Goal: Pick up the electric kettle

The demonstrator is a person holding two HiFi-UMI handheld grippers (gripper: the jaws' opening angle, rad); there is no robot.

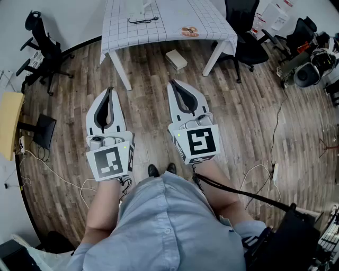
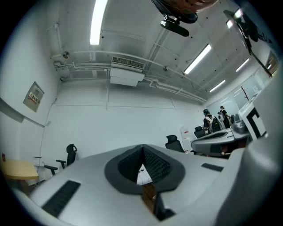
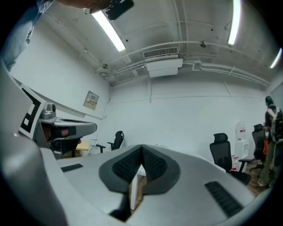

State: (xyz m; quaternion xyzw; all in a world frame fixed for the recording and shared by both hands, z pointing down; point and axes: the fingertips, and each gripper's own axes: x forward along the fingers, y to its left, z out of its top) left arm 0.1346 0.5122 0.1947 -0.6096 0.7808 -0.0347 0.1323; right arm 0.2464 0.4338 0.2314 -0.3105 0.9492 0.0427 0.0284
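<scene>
Head view: white left gripper (image 1: 110, 90) and white right gripper (image 1: 172, 83) each press their jaws together on nothing. Ahead of their tips, a cropped white object (image 1: 146, 4) on the grid-patterned white table (image 1: 175, 16) may be the electric kettle.

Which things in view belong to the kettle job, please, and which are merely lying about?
Job: left gripper and right gripper, both shut, empty. No kettle shows.
Lying about: white grid-patterned table, small cardboard box on the wooden floor, black office chair.
</scene>
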